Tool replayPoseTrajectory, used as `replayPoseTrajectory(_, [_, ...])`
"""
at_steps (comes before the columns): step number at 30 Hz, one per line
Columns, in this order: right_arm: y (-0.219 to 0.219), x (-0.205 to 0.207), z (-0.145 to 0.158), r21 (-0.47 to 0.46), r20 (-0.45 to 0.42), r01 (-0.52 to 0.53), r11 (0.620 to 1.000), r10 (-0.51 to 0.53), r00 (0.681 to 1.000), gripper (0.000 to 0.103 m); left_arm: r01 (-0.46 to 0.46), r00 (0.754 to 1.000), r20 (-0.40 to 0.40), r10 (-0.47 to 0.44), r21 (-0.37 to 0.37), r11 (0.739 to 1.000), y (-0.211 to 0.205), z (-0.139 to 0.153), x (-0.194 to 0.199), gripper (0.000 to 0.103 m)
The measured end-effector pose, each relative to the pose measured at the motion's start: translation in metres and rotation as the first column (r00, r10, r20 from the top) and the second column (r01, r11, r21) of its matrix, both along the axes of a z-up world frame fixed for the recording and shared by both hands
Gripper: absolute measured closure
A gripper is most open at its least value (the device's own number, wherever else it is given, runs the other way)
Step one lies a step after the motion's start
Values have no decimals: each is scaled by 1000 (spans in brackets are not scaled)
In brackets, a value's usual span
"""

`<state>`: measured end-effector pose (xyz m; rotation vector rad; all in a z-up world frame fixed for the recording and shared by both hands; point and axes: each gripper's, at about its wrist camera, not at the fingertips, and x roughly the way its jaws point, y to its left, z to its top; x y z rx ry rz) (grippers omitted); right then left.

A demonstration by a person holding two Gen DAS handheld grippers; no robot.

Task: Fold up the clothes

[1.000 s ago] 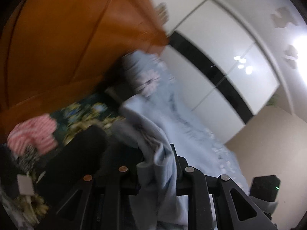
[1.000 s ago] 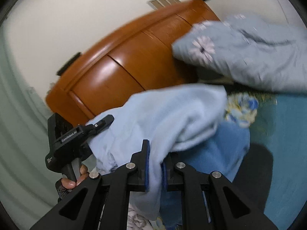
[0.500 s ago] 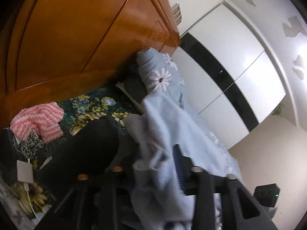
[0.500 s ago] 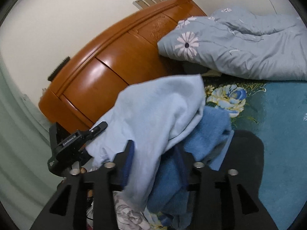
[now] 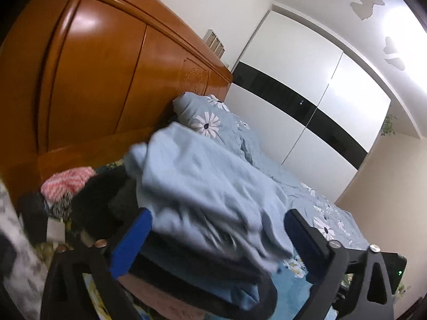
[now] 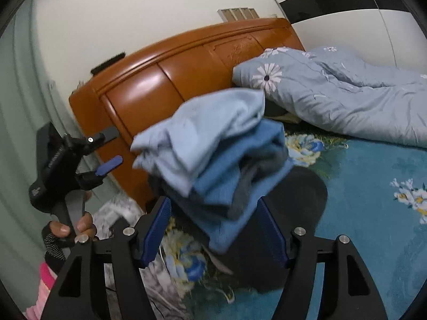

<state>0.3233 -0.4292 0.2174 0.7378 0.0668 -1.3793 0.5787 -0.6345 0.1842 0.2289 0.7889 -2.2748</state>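
Observation:
A light blue garment [image 5: 202,186] lies crumpled on top of a stack of folded clothes on the bed; in the right wrist view it [image 6: 202,130] rests on a darker blue folded piece [image 6: 240,176] and a black one [image 6: 301,194]. My left gripper [image 5: 218,237] is open, its blue pads on either side of the pile, not gripping. My right gripper [image 6: 216,229] is open too, pads spread around the stack's near edge. The left gripper also shows in the right wrist view [image 6: 106,152], held in a hand.
An orange wooden headboard [image 5: 106,80] runs behind the pile. A floral blue quilt [image 6: 347,93] lies at the back right. A pink striped cloth [image 5: 66,184] and other clothes sit to the left. The teal flowered bedsheet [image 6: 373,186] spreads to the right.
Both grippers opened and let go of the light blue garment, which dropped onto the stack of folded clothes. Both pulled back a little.

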Motion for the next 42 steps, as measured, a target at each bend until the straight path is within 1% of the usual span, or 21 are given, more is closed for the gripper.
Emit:
replayPoseTrajectory(1, [5, 3, -4, 5, -16, -5, 1000, 5, 1000, 34, -7, 1000, 0, 7, 1, 1000, 9, -4, 0, 0])
replayPoseTrajectory(3, [14, 11, -10, 3, -68, -10, 1000, 10, 998, 29, -31, 999, 17, 31, -7, 999, 26, -12, 0, 0])
replayPoseTrajectory(4, [19, 14, -12, -1, -93, -11, 1000, 11, 996, 20, -48, 998, 32, 49, -17, 999, 36, -18, -1, 0])
replayPoseTrajectory(6, [32, 20, -19, -14, -127, -13, 1000, 11, 992, 18, -72, 996, 49, 73, -27, 997, 50, -26, -2, 0])
replayPoseTrajectory(7, [36, 21, -24, -9, -128, -11, 1000, 10, 992, 18, -78, 995, 54, 79, -27, 997, 57, -32, -3, 0])
replayPoseTrajectory(10, [46, 22, -37, 2, -129, -4, 1000, 5, 992, 11, -96, 993, 62, 96, -10, 995, 76, -50, -6, 0])
replayPoseTrajectory(13, [56, 22, -51, 11, -147, 11, 1000, -9, 989, 11, -115, 991, 68, 116, -30, 993, 96, -62, -7, 0])
replayPoseTrajectory(17, [70, 16, -71, 19, -147, 39, 999, -36, 988, 9, -141, 982, 122, 147, -54, 989, 115, -77, -12, 0])
replayPoseTrajectory(20, [80, 8, -85, 25, -149, 65, 998, -60, 987, 6, -172, 976, 130, 177, -48, 984, 125, -89, -17, 0])
replayPoseTrajectory(24, [96, 0, -96, -10, -159, 101, 995, -102, 982, 5, -194, 974, 117, 196, -32, 981, 138, -101, -19, 0])
replayPoseTrajectory(29, [115, -7, -108, -71, -162, 122, 990, -132, 978, 5, -203, 964, 168, 209, -49, 978, 149, -111, -34, 0])
replayPoseTrajectory(31, [122, -8, -113, -94, -183, 124, 988, -139, 973, 5, -210, 957, 190, 219, -64, 976, 154, -114, -40, 0])
replayPoseTrajectory(35, [133, -13, -122, -130, -187, 112, 985, -135, 973, 5, -214, 951, 210, 226, -78, 974, 164, -123, -50, 0])
replayPoseTrajectory(42, [155, -24, -144, -198, -197, 159, 967, -198, 960, 5, -214, 948, 230, 221, -55, 975, 172, -146, -69, 0])
